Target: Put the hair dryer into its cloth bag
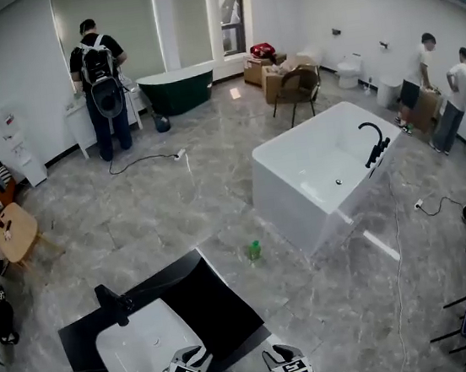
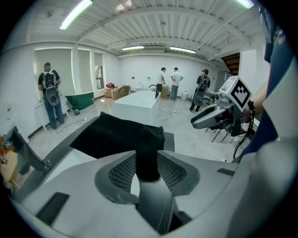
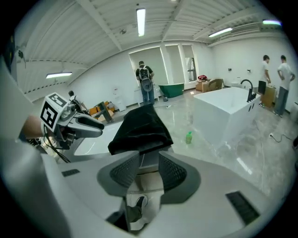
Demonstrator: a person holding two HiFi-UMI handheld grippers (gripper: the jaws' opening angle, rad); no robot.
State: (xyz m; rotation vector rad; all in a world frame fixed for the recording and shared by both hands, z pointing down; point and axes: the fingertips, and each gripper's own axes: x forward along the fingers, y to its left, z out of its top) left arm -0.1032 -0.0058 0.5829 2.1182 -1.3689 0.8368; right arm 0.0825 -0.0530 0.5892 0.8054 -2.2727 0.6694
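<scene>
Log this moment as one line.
bag: black, over counter | left gripper: open, bag cloth between jaws | right gripper: at bag's edge, grip unclear | hair dryer: not seen

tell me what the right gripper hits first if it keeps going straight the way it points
Most likely the bag, which lies just past the tips of the right gripper, whose jaws stand apart. How near it is I can't judge.

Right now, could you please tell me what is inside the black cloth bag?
The cloth bag shows only its black outside, one fold standing between the left gripper's parted jaws. Its inside is covered; no hair dryer is visible.
</scene>
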